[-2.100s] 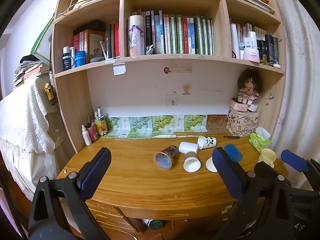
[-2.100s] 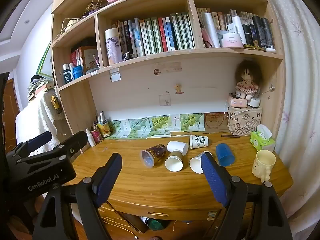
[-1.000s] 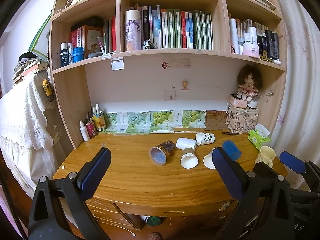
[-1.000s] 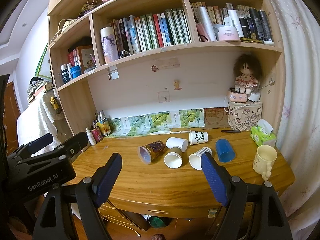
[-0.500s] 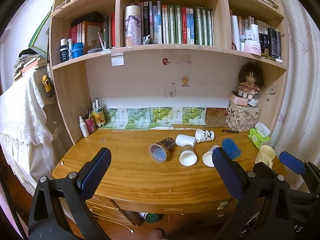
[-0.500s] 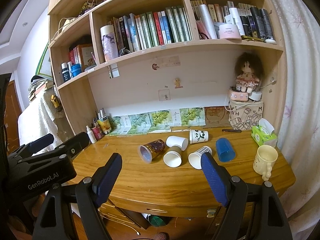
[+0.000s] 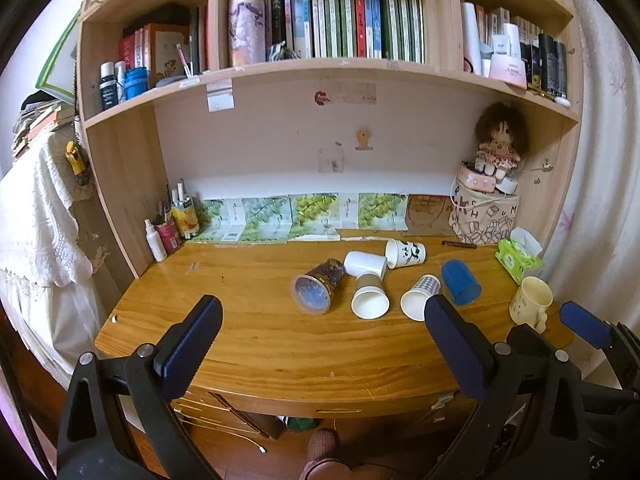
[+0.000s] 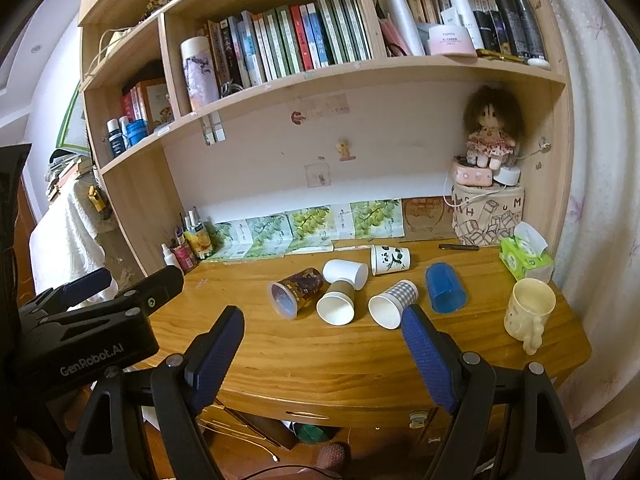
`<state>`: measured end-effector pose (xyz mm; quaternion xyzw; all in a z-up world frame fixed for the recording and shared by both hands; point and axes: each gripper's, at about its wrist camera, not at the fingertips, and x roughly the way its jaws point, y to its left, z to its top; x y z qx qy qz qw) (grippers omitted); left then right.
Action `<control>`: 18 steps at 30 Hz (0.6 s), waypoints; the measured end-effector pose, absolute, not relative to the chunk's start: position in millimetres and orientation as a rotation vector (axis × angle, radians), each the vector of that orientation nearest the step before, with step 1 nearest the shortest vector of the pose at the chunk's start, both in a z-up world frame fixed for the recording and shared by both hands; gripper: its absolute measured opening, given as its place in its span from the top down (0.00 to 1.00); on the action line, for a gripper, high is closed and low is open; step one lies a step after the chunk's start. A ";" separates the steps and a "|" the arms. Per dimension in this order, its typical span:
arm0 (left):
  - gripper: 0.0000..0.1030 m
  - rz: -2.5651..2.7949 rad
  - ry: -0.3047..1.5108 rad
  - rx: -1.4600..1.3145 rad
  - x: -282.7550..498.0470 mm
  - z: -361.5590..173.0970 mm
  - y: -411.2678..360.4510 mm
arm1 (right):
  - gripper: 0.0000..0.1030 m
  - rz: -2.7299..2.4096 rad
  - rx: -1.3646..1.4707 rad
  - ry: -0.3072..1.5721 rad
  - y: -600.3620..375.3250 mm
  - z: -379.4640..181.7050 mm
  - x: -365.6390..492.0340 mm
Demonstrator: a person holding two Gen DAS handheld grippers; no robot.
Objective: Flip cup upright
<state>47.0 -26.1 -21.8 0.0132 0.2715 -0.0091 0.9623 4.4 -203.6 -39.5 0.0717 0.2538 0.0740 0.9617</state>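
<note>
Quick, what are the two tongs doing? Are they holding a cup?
Left tongs: open, holding nothing, short of the lying cups.
Right tongs: open, holding nothing, also short of the cups.

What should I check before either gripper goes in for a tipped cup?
1. Left gripper open and empty: ok.
2. Right gripper open and empty: ok.
3. Cups to flip: six lie on their sides on the desk, from the dark patterned cup to the blue cup: ok.
4. Free access: not ok for the brown cup, which touches the white cup behind it; the blue cup lies apart.
5. Cream mug already upright, no flip needed: ok.
6. Grippers near the cups: not ok, both hang short of the desk's front edge.
</note>
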 end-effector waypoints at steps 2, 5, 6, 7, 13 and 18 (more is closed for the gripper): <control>0.01 -0.021 0.563 0.030 54.4 -23.8 -27.1 | 0.21 0.145 0.150 0.523 -205.4 -40.8 10.8; 0.01 -0.028 0.577 0.032 64.8 -25.8 -26.5 | 0.21 0.135 0.154 0.533 -207.4 -42.7 22.0; 0.01 -0.028 0.581 0.033 70.0 -26.7 -26.4 | 0.21 0.133 0.154 0.536 -207.6 -43.6 26.3; 0.01 -0.029 0.584 0.034 74.8 -27.5 -26.2 | 0.21 0.131 0.154 0.539 -208.3 -44.7 31.1; 0.01 -0.024 0.615 0.016 112.5 -31.3 -21.8 | 0.21 0.120 0.149 0.571 -209.7 -49.1 66.2; 0.01 -0.023 0.639 0.001 142.8 -32.3 -20.6 | 0.21 0.116 0.135 0.587 -209.0 -50.5 94.9</control>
